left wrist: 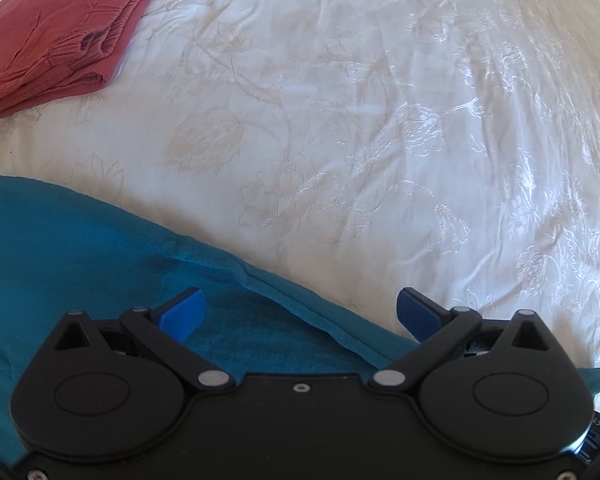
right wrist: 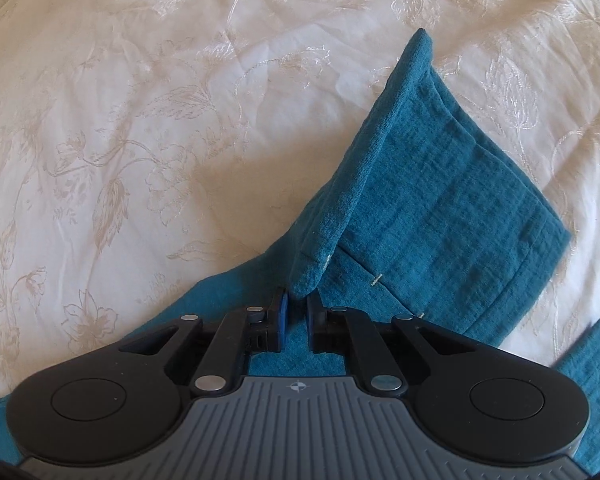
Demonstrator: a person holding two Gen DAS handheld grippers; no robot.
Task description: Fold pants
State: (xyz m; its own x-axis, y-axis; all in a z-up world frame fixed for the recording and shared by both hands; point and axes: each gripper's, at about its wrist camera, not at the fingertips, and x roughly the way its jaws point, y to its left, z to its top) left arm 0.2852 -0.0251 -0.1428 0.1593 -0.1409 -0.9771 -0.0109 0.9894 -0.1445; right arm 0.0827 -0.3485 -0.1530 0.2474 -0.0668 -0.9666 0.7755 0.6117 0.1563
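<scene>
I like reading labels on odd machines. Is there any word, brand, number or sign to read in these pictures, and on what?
"AS": white letters, cut off at the frame's edge, on the left gripper body's lower right corner; more marks below them are too blurred to read.
A round crosshair emblem, no letters: on the right gripper grey ribbed plate.
Teal pants, red folded garment, white bedspread: no readable text.

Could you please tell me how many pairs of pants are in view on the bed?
2: folded red pants at the far left, and teal pants beneath both grippers, pinched by the right gripper. Others may lie out of frame.
</scene>
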